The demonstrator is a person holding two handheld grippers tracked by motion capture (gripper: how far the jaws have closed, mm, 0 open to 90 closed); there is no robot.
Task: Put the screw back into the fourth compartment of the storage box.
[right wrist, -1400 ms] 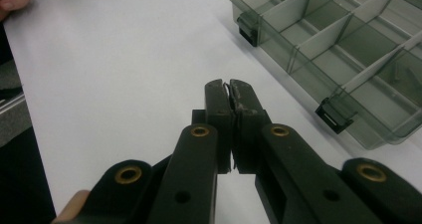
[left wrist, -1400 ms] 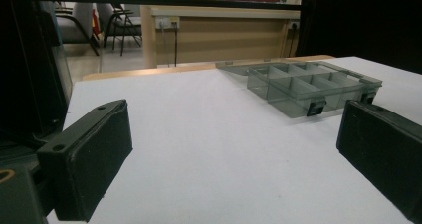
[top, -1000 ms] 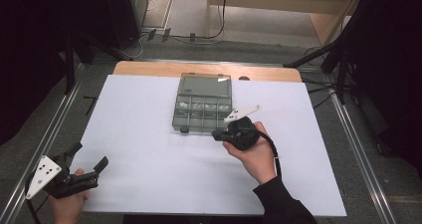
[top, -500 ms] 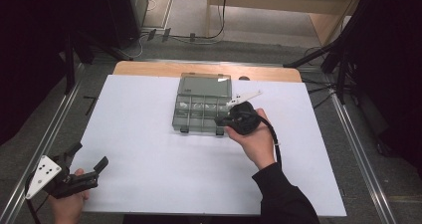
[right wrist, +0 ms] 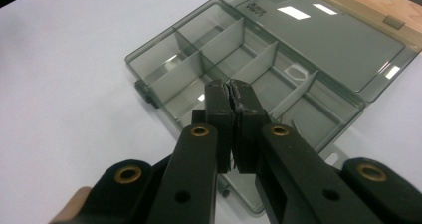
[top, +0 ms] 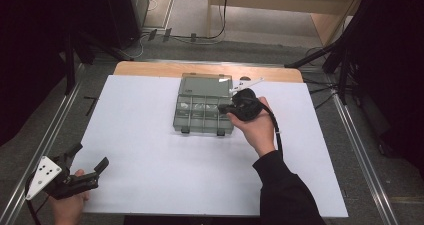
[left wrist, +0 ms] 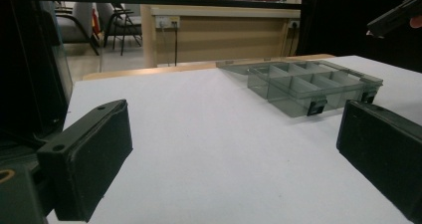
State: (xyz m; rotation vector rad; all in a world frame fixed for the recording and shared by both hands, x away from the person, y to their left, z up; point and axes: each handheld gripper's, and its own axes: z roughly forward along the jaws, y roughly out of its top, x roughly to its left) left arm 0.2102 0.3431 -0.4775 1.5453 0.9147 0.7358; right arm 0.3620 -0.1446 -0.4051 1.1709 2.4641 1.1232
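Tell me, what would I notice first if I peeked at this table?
Probably the see-through grey box lying open in the middle of the white table, its lid flat toward the far edge and its little compartments showing. Right over its right side hovers the right claw, pinched shut with nothing seen between its jaws. Down at the near left corner, the left claw is wide open.

embossed mark on the box lid [right wrist: 318, 32] is too blurred to read.
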